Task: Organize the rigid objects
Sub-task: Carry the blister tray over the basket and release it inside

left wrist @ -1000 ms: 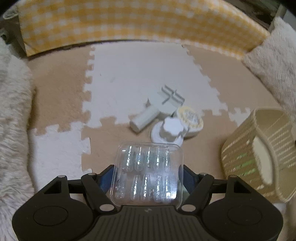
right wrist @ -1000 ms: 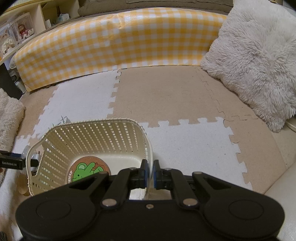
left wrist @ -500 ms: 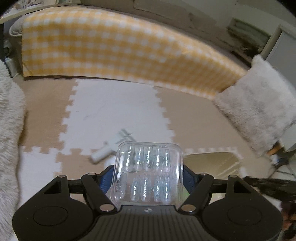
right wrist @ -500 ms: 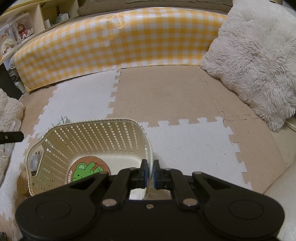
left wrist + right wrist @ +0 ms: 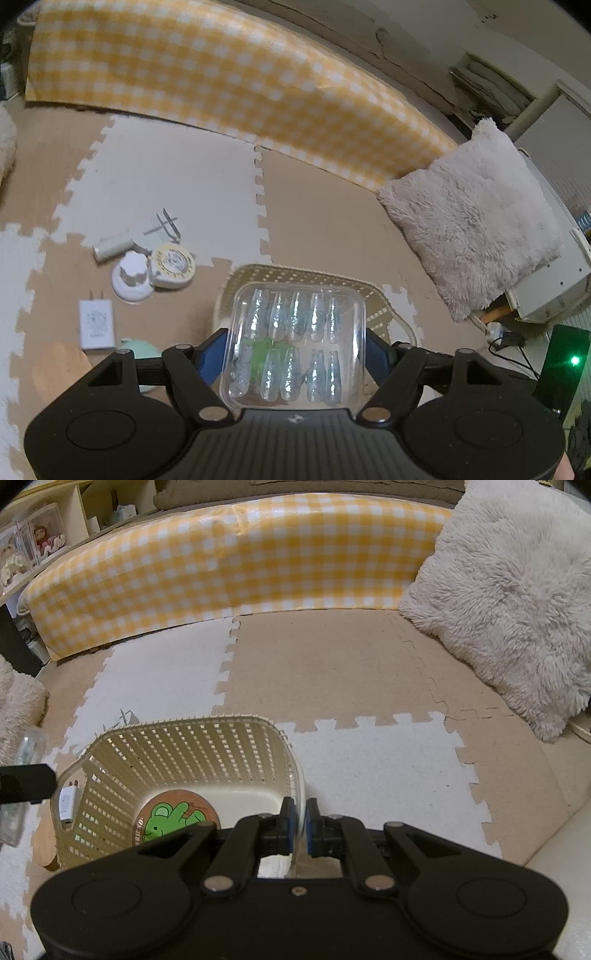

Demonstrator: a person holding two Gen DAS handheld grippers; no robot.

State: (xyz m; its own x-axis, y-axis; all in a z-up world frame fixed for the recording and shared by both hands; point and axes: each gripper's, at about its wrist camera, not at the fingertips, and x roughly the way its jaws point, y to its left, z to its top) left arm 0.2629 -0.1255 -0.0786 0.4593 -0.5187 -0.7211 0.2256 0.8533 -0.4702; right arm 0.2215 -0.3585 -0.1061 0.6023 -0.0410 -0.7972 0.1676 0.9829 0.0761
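My left gripper (image 5: pixel 295 350) is shut on a clear plastic box of false nails (image 5: pixel 295 343) and holds it above the cream lattice basket (image 5: pixel 384 295). My right gripper (image 5: pixel 299 823) is shut on the near right rim of the basket (image 5: pixel 192 746). A round coaster with a green frog (image 5: pixel 173 819) lies in the basket's bottom. The left gripper (image 5: pixel 22 786) shows at the far left of the right wrist view, beside the basket.
On the foam mat left of the basket lie a white charger plug (image 5: pixel 96 325), a white knobbed lid (image 5: pixel 133 277), a round yellow-rimmed tin (image 5: pixel 171 264) and a white handled tool (image 5: pixel 118 245). A fluffy cushion (image 5: pixel 476 229) and a yellow checked bolster (image 5: pixel 221 74) border the mat.
My left gripper has swung right and lifted with the nail box, from over the loose objects to above the basket. The right gripper and basket have stayed still.
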